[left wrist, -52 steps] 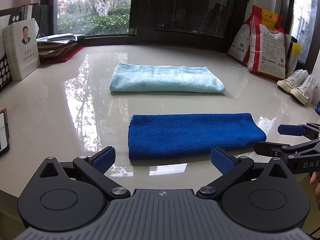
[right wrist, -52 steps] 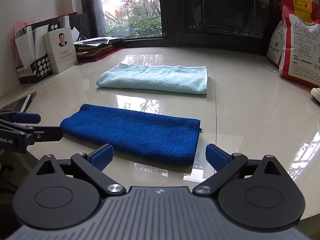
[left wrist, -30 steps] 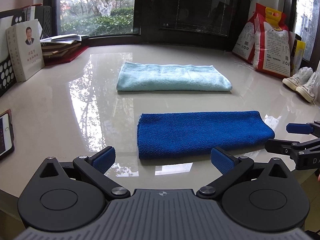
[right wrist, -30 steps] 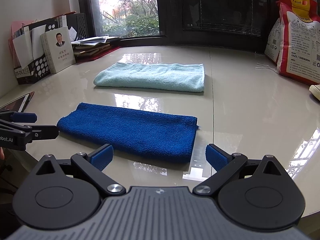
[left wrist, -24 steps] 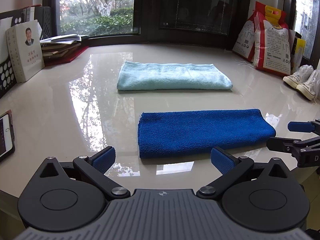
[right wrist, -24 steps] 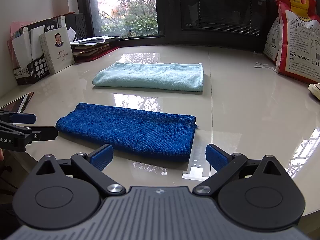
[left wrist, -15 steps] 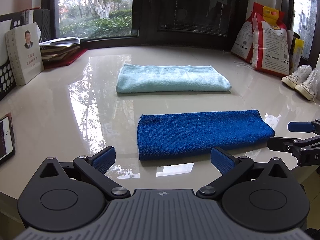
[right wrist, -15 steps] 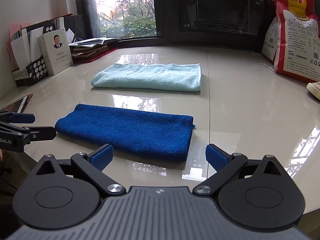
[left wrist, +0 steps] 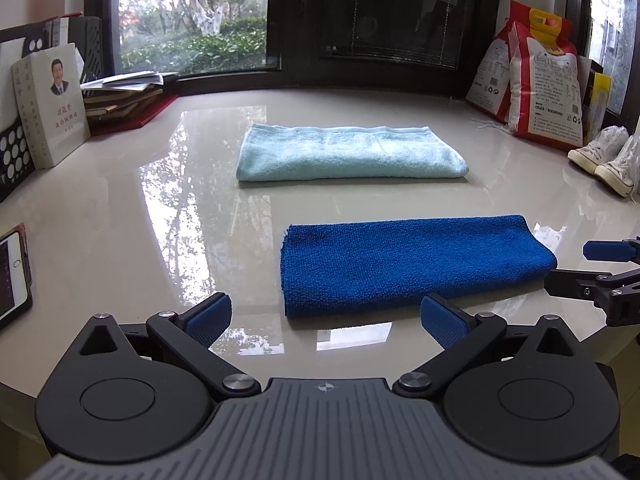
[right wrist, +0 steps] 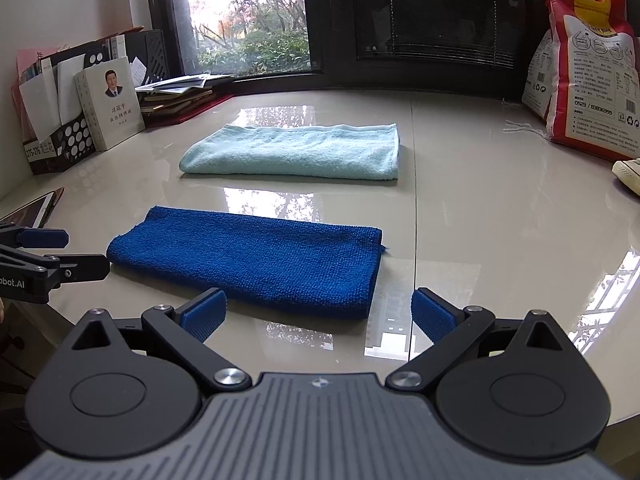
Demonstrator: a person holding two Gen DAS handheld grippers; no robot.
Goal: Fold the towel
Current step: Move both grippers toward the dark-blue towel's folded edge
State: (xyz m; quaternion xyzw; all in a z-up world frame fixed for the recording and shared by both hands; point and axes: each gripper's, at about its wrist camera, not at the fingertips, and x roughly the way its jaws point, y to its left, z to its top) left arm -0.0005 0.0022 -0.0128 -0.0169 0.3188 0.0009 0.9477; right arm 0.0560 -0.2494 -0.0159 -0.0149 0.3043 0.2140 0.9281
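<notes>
Grippers, left [left wrist: 326,318] and right [right wrist: 318,314], hover wide open and empty at the worktop [left wrist: 120,220] edge; blue towel [left wrist: 408,262] lies folded just ahead; pale towel [left wrist: 348,154] beyond.

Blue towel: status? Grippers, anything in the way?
Left gripper and right gripper: jaws open, empty, short of the table's near edge. Blue towel flat, folded lengthwise, untouched. Light towel behind it, apart. Nothing between jaws and towel.

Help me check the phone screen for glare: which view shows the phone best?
The left wrist view: the phone lies at the frame's left edge, its screen and home button visible, though cropped. The right wrist view shows only a thin, foreshortened sliver behind the left gripper.
</notes>
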